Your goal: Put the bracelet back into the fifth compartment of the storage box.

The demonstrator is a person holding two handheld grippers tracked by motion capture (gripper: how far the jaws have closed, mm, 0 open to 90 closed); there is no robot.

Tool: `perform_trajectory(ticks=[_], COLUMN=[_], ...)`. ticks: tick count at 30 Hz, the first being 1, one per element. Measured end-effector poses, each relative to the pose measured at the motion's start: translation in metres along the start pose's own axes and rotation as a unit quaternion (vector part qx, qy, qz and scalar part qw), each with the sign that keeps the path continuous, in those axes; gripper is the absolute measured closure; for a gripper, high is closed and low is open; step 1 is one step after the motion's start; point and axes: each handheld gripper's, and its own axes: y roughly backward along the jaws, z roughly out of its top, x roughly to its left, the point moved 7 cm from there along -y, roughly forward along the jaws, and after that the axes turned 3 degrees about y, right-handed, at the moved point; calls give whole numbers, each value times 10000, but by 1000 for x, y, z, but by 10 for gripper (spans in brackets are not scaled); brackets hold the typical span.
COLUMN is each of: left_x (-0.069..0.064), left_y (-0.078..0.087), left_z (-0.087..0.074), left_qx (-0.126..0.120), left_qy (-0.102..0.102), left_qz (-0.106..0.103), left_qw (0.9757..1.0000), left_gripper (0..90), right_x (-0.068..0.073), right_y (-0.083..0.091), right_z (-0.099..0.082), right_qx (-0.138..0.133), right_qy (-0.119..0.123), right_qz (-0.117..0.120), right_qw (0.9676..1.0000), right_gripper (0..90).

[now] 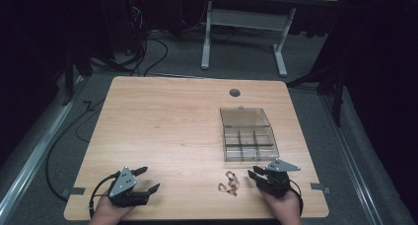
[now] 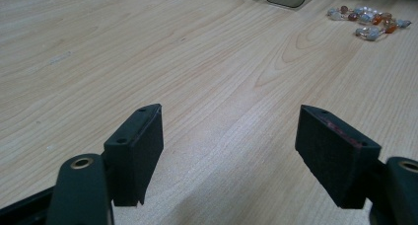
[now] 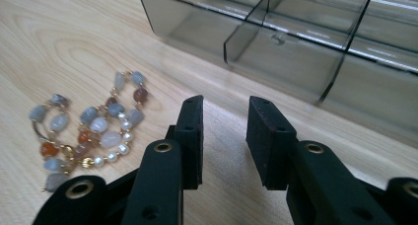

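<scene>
The right gripper [image 1: 257,175] sits near the front edge of the table at about 5 o'clock, held in a hand [image 1: 283,205]; its jaws stand a little apart with only bare wood between them, so it is let go and grasps nothing; in the right gripper view the right gripper [image 3: 224,119] points at the box, with the beads off at 9 o'clock.

The bead bracelet [image 1: 229,181] lies in a small heap on the wood just beside the right gripper, at its 9 o'clock in the high view, close but not touching; the beads [image 3: 91,131] are grey, white, orange and dark red, with tiny pearls and gold bits between them.

The clear plastic box [image 1: 249,140] with little compartments lies at 12 o'clock from the bracelet, near it; its lid [image 1: 245,117] is open and lies flat behind it.

The left gripper [image 1: 147,179] rests at 7 o'clock on the table [image 1: 162,116], well apart from the bracelet; its jaws are spread wide and hold nothing; in the left gripper view the left gripper [image 2: 229,136] looks over bare wood, with the bracelet [image 2: 367,20] far off at 1 o'clock.
</scene>
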Motion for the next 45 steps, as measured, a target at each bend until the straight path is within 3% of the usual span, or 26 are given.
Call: perform_trajectory(ticks=[3, 14, 26, 29, 32, 33, 36, 37, 45], left_x=[0, 0, 0, 0, 0, 0, 0, 0, 0], left_y=[0, 0, 0, 0, 0, 0, 0, 0, 0], left_z=[0, 0, 0, 0, 0, 0, 0, 0, 0], left_qx=[22, 29, 16, 9, 7, 7, 7, 9, 14], left_qy=[0, -2, -4, -1, 8, 9, 15, 14, 10], left_qz=[-13, -19, -23, -21, -11, -9, -10, -8, -8], left_qw=[10000, 10000, 10000, 10000, 10000, 10000, 10000, 10000, 10000], left_gripper=[271, 270, 270, 270, 270, 270, 270, 270, 270], right_x=[-1, -1, 1, 2, 4, 9, 18, 28, 59], right_y=[-2, -2, -3, -2, -1, 0, -1, -4, -19], right_z=[-2, -2, -2, -1, 0, 4, 9, 14, 23], right_qx=[114, 118, 151, 140, 149, 81, 65, 29, 182], right_qy=[-15, -119, -79, -65, 37, 53, 216, 308, 713], right_qz=[43, 77, 174, 178, 175, 269, 318, 483, 874], right_qw=[9999, 9998, 9997, 9997, 9997, 9996, 9992, 9984, 9935], right_gripper=[672, 667, 685, 712, 812, 900, 900, 900, 900])
